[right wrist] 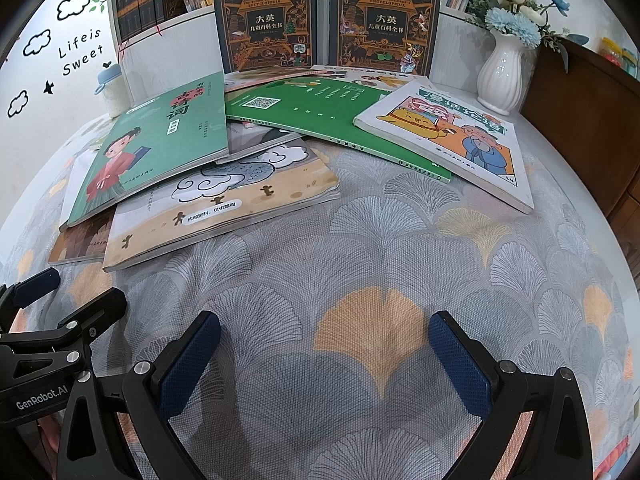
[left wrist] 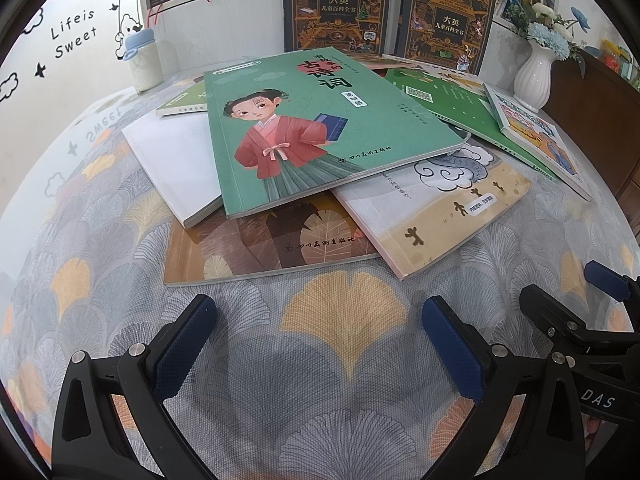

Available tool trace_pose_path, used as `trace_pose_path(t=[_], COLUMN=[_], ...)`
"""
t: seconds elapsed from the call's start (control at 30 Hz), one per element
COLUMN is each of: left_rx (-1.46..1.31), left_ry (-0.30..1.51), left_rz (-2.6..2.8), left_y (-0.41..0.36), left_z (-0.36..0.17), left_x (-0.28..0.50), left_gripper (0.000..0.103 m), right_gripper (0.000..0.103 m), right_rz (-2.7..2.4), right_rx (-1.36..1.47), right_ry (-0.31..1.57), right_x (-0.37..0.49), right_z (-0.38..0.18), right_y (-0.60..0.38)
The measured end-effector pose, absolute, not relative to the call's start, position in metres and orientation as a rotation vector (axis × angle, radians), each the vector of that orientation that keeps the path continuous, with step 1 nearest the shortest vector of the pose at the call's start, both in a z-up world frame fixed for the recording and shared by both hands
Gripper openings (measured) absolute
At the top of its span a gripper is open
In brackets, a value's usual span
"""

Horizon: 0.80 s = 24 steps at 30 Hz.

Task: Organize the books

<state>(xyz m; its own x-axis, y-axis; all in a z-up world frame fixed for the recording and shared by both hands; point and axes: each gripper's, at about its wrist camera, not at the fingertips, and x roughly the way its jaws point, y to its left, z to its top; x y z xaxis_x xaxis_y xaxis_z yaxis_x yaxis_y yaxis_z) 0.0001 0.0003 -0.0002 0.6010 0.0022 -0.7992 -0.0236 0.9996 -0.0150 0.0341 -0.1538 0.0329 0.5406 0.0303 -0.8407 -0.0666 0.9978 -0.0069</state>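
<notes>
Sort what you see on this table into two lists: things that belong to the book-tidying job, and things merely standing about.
Belongs to the job:
- green paperback with a red-robed girl
- tan paperback with grey clouds
- plain green paperback with a QR code
- white cartoon-cover paperback
- two dark upright encyclopedia volumes

Just standing about:
- white ribbed vase of blue flowers
- blue-lidded white bottle

Grey tablecloth (right wrist: 360, 240) with fan-leaf print, some leaves orange. On it, a teal-green book (left wrist: 320, 120) showing a red-jacketed figure; under that book, a brown leaf-patterned cover (left wrist: 272, 248) and a beige one with grey clouds (left wrist: 452, 208). Beyond the teal-green book, two dark encyclopedias (left wrist: 336, 4) in orange ornament, and a white ribbed vase (right wrist: 500, 76) with blue flowers.
</notes>
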Motion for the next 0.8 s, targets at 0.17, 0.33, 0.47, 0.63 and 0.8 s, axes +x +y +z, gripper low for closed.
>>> trace_pose_path(t=[0.17, 0.33, 0.47, 0.63, 0.8], left_rx=[-0.024, -0.024, -0.016, 0.001, -0.022], left_ry=[0.927, 0.926, 0.945, 0.965, 0.86], left_rz=[0.017, 0.019, -0.007, -0.039, -0.019], left_y=[0.001, 0.0, 0.001, 0.021, 0.051], left_z=[0.0, 0.001, 0.002, 0.022, 0.062], left_x=[0.0, 0.0, -0.001, -0.003, 0.017], left_gripper=[0.103, 0.103, 0.103, 0.099, 0.099], right_gripper=[0.103, 0.103, 0.103, 0.095, 0.093], right_rz=[0.038, 0.077, 0.076, 0.189, 0.334], right_rx=[-0.024, -0.026, -0.042, -0.094, -0.108], right_ry=[0.999, 0.998, 1.004, 1.092, 0.978], right_x=[0.025, 0.024, 0.025, 0.031, 0.047], right_z=[0.036, 0.035, 0.034, 0.047, 0.095], right_y=[-0.152, -0.154, -0.151, -0.152, -0.147])
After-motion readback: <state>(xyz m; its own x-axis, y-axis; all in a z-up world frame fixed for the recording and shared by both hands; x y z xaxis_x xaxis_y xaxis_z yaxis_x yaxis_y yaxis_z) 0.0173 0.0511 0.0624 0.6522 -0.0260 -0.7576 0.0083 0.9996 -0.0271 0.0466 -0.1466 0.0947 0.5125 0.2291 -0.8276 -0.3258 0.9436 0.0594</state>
